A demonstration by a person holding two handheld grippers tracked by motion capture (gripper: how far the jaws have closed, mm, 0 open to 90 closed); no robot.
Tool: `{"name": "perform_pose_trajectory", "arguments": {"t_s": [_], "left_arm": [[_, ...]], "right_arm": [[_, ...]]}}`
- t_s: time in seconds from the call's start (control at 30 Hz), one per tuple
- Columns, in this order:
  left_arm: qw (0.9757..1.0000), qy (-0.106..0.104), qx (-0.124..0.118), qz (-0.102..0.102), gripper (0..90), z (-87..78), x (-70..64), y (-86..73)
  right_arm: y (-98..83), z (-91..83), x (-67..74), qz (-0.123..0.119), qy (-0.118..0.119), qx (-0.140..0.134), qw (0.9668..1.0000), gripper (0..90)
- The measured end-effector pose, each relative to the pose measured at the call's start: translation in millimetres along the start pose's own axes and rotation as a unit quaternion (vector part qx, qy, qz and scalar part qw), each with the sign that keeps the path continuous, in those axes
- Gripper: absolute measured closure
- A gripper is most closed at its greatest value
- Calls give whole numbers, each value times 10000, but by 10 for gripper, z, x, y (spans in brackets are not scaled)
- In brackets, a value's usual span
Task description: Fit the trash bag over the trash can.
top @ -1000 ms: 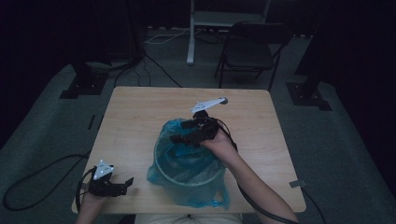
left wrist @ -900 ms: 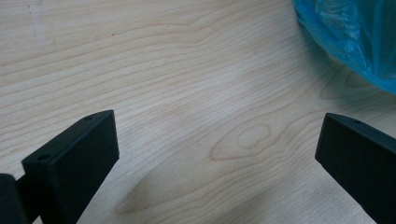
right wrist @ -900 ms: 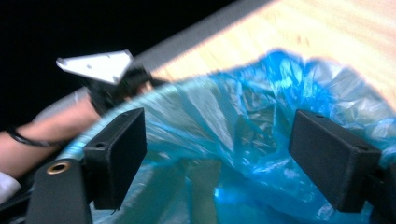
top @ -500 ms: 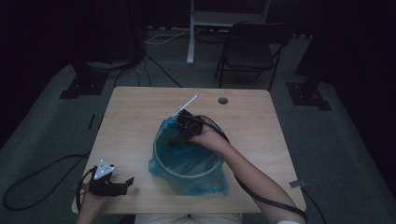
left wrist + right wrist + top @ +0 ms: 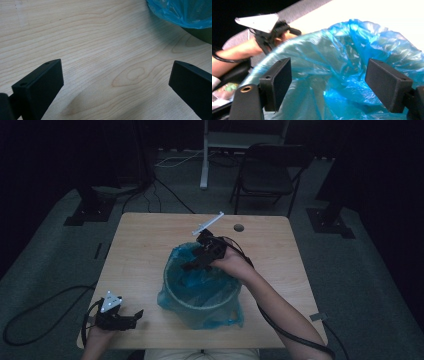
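1. High view, centre of frame: the bin (image 5: 202,295) stands on the table (image 5: 150,250), with the blue liner bag (image 5: 197,280) draped over most of its rim. I judge the lining mostly done; the far edge under your hand looks bunched and needs seating.
2. Your right gripper (image 5: 192,265) hovers at the bin's upper rim, jaws wide and holding nothing.
3. Your left gripper (image 5: 131,316) rests at lower left, well apart from the bin, jaws wide and empty.
4. Right gripper view shows crumpled folds of the bag (image 5: 352,57) between the jaws, untouched, detail the high view lacks.
5. Left gripper view shows bare wood and a bag corner (image 5: 180,12) at upper right.
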State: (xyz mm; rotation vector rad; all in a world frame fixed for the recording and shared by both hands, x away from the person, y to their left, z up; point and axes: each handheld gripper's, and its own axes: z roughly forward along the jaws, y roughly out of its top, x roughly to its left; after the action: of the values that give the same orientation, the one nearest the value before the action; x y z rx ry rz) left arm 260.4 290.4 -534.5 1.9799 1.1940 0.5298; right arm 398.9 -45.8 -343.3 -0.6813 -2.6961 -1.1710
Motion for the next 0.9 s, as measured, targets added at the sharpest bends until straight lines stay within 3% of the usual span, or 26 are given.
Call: {"name": "perform_pose_trajectory", "arguments": {"t_s": [0.17, 0.27, 0.33, 0.4, 0.6, 0.67, 0.77, 0.83, 0.9], "left_arm": [[10000, 26, -26, -23, 1, -1, -1, -3], [10000, 43, -4, -3, 1, 1, -3, -2], [10000, 40, -20, -5, 1, 0, -6, -5], [10000, 34, -30, -9, 1, -3, -6, -8], [10000, 35, -22, -7, 1, -2, 0, -10], [10000, 38, -28, 0, 1, 0, -4, -10], [10000, 43, -23, 1, 1, 1, -5, -10], [10000, 47, -19, 3, 1, 2, -5, -10], [10000, 44, -24, -5, 1, 3, -6, -12]], "right_arm": [[-21, 40, 60, -47, -20, 24, 10000, 203], [-8, 184, 70, -175, -127, 233, 9995, 200], [2, 308, 64, -284, -55, 423, 9987, 201], [-2, 453, 60, -488, -116, 714, 9962, 201], [-67, 752, 11, -476, -195, 1459, 9880, 183], [-71, 779, 30, -547, -292, 1608, 9850, 183], [-30, 696, 47, -453, -225, 1396, 9889, 183], [-12, 648, 55, -486, -273, 1314, 9898, 183], [26, 476, 82, -501, -311, 1059, 9926, 183]]}}
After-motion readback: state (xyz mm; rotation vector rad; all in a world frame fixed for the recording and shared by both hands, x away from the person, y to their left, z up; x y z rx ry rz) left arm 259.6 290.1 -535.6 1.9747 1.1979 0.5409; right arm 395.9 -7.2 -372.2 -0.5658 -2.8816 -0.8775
